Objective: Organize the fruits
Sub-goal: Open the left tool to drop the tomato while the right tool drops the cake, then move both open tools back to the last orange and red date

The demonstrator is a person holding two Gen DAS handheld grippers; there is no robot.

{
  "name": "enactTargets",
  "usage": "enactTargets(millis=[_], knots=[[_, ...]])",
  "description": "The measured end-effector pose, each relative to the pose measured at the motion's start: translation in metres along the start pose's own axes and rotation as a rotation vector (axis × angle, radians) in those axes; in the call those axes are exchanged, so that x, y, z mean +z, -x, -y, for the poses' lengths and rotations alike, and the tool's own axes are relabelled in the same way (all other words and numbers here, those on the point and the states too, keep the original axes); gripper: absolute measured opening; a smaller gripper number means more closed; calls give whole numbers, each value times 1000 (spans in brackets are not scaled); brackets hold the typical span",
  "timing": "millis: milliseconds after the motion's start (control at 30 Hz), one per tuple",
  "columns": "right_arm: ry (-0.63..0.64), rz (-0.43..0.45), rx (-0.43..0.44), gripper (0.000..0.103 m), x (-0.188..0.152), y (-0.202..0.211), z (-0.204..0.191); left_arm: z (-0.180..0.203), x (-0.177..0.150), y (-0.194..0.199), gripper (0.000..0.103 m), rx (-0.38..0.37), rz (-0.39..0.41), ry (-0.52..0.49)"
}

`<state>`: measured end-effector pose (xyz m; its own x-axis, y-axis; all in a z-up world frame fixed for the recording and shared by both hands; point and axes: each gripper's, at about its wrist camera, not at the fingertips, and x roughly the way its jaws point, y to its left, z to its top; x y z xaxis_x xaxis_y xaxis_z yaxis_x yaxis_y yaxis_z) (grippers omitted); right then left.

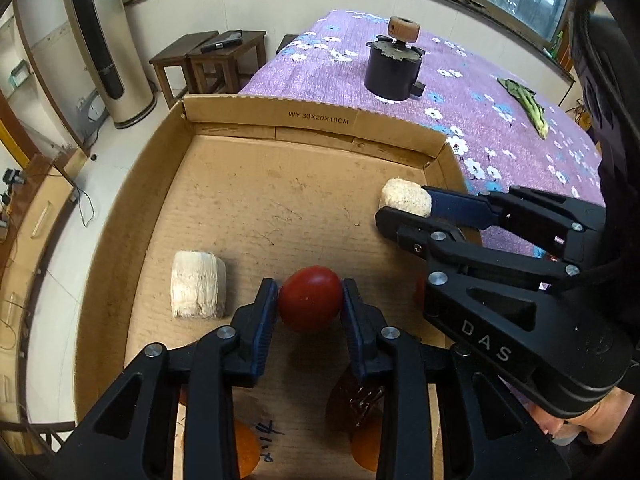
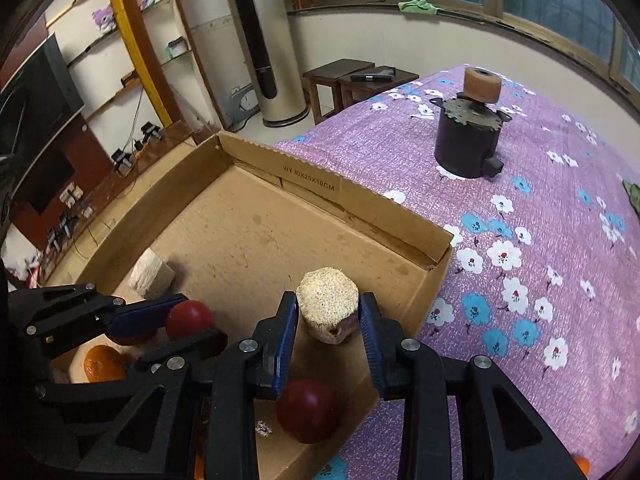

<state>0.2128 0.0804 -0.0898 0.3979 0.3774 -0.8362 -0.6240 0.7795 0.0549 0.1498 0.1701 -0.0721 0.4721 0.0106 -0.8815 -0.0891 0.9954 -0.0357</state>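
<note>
A glossy red tomato (image 1: 311, 298) is clamped by the left gripper (image 1: 310, 300) at lower centre of the cardboard box (image 1: 280, 120), while a pale fibrous chunk (image 2: 328, 304) is pinched by the right gripper (image 2: 329, 312).

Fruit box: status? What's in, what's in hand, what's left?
Already in the cardboard box: a pale chunk, an orange, a dark red fruit. In hand: left gripper clamps a red tomato; right gripper clamps another pale chunk, both over the box. Left: releasing both; another orange sits on the tablecloth.

Both wrist views close, steeply down, sharing cardboard box (image 1: 280, 120)
</note>
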Motion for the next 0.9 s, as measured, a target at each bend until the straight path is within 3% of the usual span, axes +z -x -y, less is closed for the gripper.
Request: enactTargets(millis=[133, 400, 900], knots=[[7, -9, 13, 36, 0, 0, 2, -1, 1, 1, 54, 18, -10, 16], [2, 22, 22, 46, -6, 20, 2, -5, -6, 19, 55, 35, 28, 32], [-100, 131, 50, 46, -55, 105, 27, 19, -32, 66, 55, 1, 122, 29]])
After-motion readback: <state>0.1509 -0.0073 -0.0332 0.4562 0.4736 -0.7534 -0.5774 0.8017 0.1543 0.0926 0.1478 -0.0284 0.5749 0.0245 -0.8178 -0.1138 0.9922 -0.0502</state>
